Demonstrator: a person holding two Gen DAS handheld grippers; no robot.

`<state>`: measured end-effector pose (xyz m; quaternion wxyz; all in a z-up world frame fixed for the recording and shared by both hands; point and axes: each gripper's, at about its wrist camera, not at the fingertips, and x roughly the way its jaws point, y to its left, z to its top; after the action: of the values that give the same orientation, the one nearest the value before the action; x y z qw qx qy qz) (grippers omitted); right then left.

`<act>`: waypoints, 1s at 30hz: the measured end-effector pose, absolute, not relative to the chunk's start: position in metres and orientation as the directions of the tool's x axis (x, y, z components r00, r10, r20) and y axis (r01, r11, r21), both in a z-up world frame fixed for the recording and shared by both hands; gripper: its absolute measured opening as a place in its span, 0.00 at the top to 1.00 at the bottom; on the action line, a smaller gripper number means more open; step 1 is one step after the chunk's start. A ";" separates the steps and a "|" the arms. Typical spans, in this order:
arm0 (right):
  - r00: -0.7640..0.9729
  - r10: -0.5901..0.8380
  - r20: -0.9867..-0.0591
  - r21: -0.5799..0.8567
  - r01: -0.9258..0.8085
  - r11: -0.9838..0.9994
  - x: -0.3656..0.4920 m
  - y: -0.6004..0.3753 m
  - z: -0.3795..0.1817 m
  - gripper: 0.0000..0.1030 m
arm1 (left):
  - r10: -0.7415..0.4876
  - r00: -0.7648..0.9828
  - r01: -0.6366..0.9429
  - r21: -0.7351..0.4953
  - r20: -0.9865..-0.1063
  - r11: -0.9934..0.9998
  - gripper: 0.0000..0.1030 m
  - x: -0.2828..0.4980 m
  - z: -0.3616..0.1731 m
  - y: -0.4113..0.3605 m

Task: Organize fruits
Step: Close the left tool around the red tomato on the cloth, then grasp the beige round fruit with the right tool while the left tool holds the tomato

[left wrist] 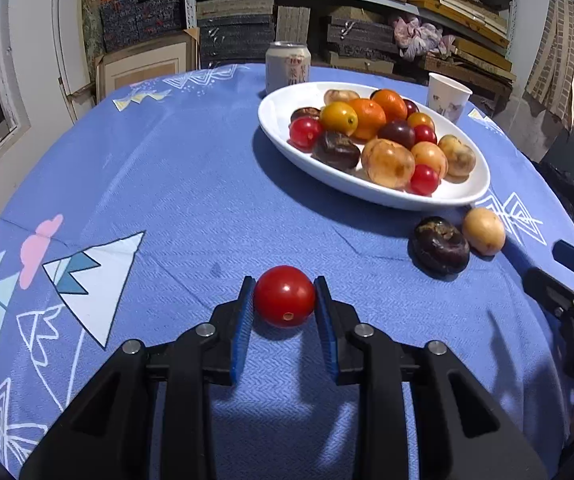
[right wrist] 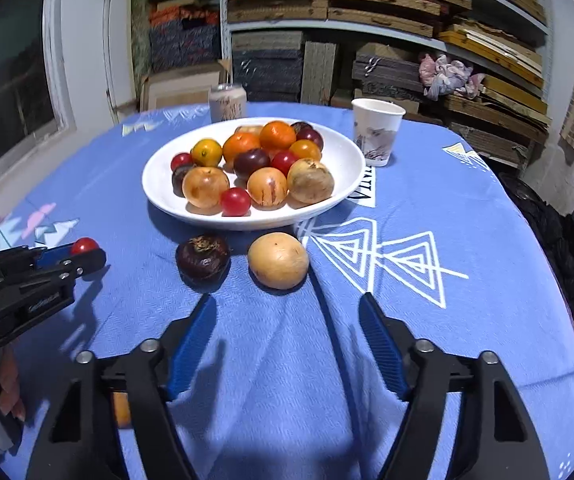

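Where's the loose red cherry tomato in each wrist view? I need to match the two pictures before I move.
Left wrist: the red cherry tomato sits low centre, between the left gripper fingers, on the blue tablecloth.
Right wrist: the same tomato is at far left, peeking over the left gripper tips.
Shared landmark: the white plate, beyond the tomato in both.

Sunlit table [left wrist: 191, 184] before cluttered shelves [right wrist: 387, 32], window [right wrist: 11, 68] left.

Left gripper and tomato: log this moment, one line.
left gripper: closing around red tomato | right gripper: open, empty | plate: loaded | two fruits loose
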<state>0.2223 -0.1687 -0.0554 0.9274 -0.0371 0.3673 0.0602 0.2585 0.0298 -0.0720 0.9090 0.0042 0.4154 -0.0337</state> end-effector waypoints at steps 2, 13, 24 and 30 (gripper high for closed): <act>0.704 0.076 -0.706 -0.037 -0.143 0.989 0.235 -0.165 -0.058 0.37 | -0.064 0.651 0.064 -0.029 -0.757 0.998 0.72 0.260 -0.072 0.031; 0.650 0.114 -0.751 0.025 -0.145 0.989 0.275 -0.166 -0.070 0.47 | -0.074 0.632 0.074 -0.034 -0.772 0.997 0.72 0.264 -0.077 0.028; 0.625 0.118 -0.772 0.018 -0.163 0.986 0.290 -0.157 -0.078 0.47 | -0.067 0.626 0.075 -0.025 -0.777 0.997 0.72 0.263 -0.078 0.026; 0.627 0.137 -0.767 0.045 -0.161 0.986 0.289 -0.159 -0.077 0.56 | -0.066 0.628 0.077 -0.022 -0.776 0.997 0.72 0.264 -0.078 0.025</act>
<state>0.2887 -0.1595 -0.0775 0.9017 -0.0139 0.4242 0.0825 0.2641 0.0253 -0.0779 0.9021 0.0064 0.4297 -0.0397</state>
